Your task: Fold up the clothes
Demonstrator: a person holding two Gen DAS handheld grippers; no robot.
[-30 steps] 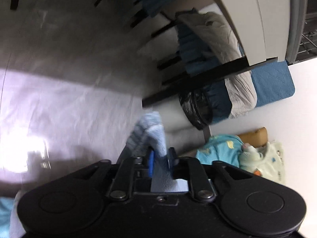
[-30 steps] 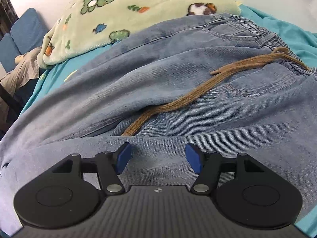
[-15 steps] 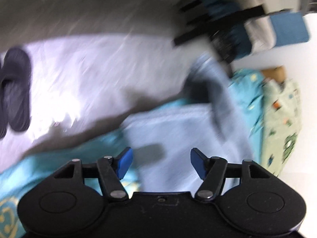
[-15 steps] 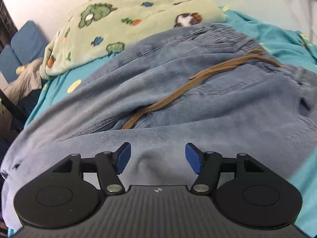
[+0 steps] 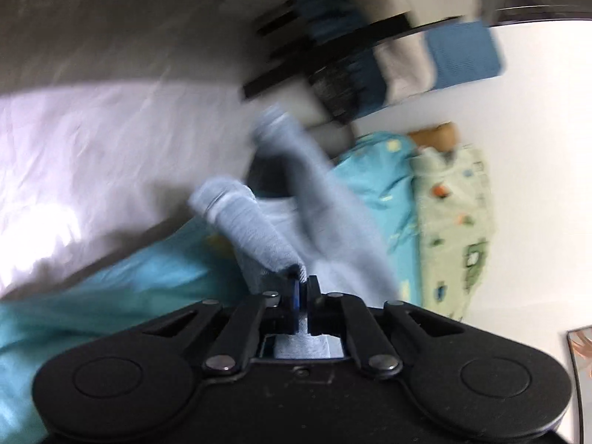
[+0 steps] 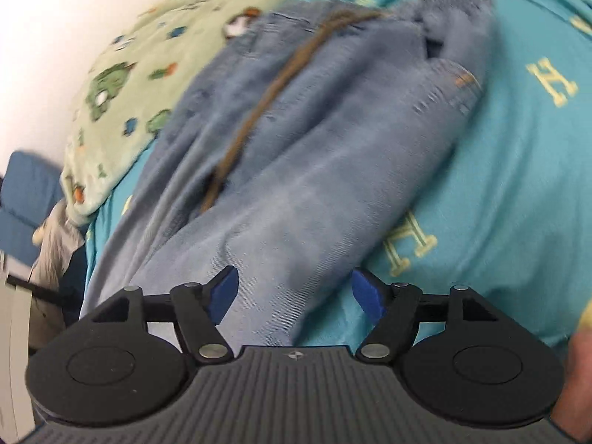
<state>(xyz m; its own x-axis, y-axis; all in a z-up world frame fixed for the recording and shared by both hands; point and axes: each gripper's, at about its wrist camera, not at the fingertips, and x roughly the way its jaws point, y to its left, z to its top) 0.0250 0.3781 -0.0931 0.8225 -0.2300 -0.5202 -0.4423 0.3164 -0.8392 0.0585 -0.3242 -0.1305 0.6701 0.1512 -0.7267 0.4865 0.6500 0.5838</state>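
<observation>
Light blue jeans (image 6: 296, 155) with a brown drawstring (image 6: 259, 111) lie on a teal bedsheet (image 6: 518, 148). In the left wrist view my left gripper (image 5: 302, 288) is shut on a fold of the jeans' leg (image 5: 251, 229), which lifts off the bed; the second leg (image 5: 325, 199) stretches away behind it. In the right wrist view my right gripper (image 6: 294, 292) hovers over the jeans near their right edge. Its jaws are opening and the pads press on nothing, the cloth lying under them.
A green cartoon-print blanket (image 6: 140, 85) lies beyond the jeans by the white wall. The pale floor (image 5: 92, 140) and dark furniture (image 5: 333, 51) with hanging cloth flank the bed. A hand (image 6: 577, 381) shows at the right wrist view's lower right.
My left gripper let go of the jeans leg, opened wide, then shut on a fold of the leg again. My right gripper rolled and shifted toward the jeans' right edge, its jaws slightly wider.
</observation>
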